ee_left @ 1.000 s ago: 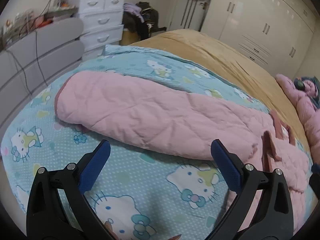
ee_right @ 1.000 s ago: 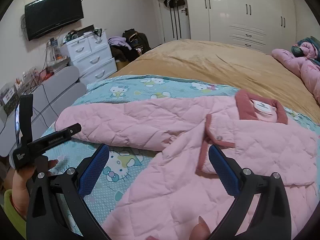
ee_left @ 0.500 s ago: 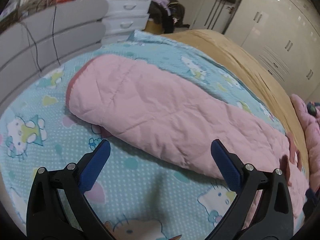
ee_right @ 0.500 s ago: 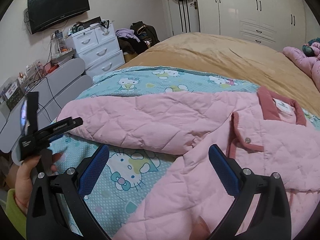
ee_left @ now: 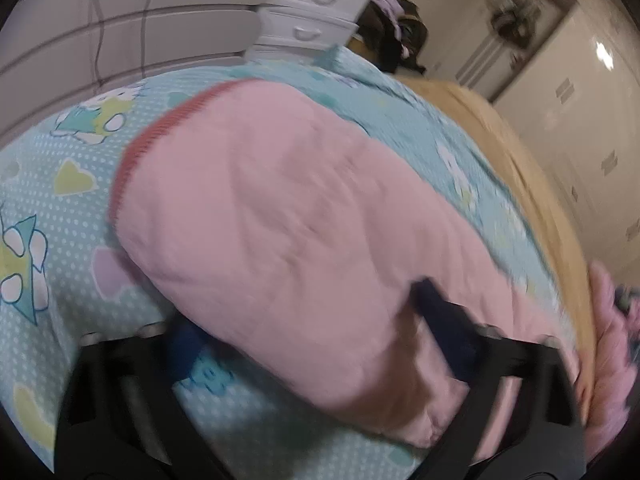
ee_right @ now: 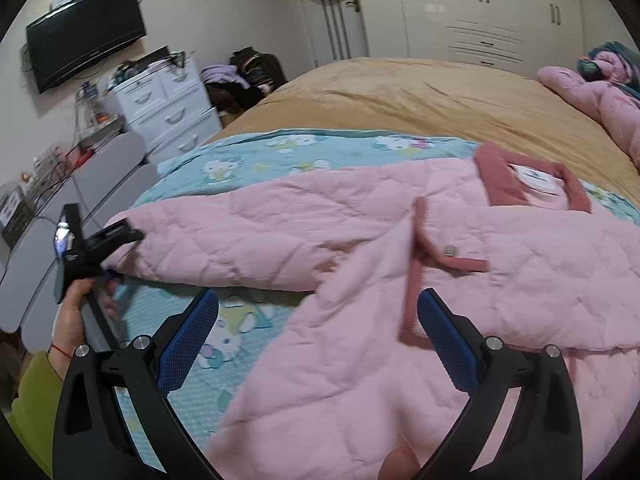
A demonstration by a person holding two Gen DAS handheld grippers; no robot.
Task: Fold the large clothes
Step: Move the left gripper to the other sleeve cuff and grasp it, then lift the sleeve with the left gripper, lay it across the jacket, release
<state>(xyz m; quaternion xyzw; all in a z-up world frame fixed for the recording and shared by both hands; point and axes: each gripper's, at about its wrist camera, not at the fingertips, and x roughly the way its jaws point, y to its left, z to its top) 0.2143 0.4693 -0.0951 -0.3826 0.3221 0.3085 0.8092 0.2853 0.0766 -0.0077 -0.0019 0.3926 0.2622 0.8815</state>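
A pink quilted jacket [ee_right: 400,280] lies spread face-up on the near end of the bed [ee_right: 400,96], on a blue cartoon-print sheet [ee_right: 248,152]. Its collar [ee_right: 496,184] points to the far right; one sleeve [ee_left: 280,208] stretches out to the left, ending in a darker ribbed cuff [ee_left: 160,136].

The left claw [ee_left: 320,320] straddles the near edge of that sleeve a short way in from the cuff. Its jaws are closing with the padded cloth between them; the view is blurred, and the pads do not yet appear to press on the fabric. The right claw [ee_right: 320,336] hangs released over the jacket's front panel, beside the dark pink trim [ee_right: 412,280], grasping nothing.

Judged from its look, the jacket is soft, bulky and light. It should slump and crease wherever it is lifted, and the quilting should offer good friction. A pinch on a single layer may drag the rest unevenly. The firmer holds appear to be the ribbed cuff, the collar and the trimmed front edge. The sleeve is best taken close to the cuff so that it carries over whole.
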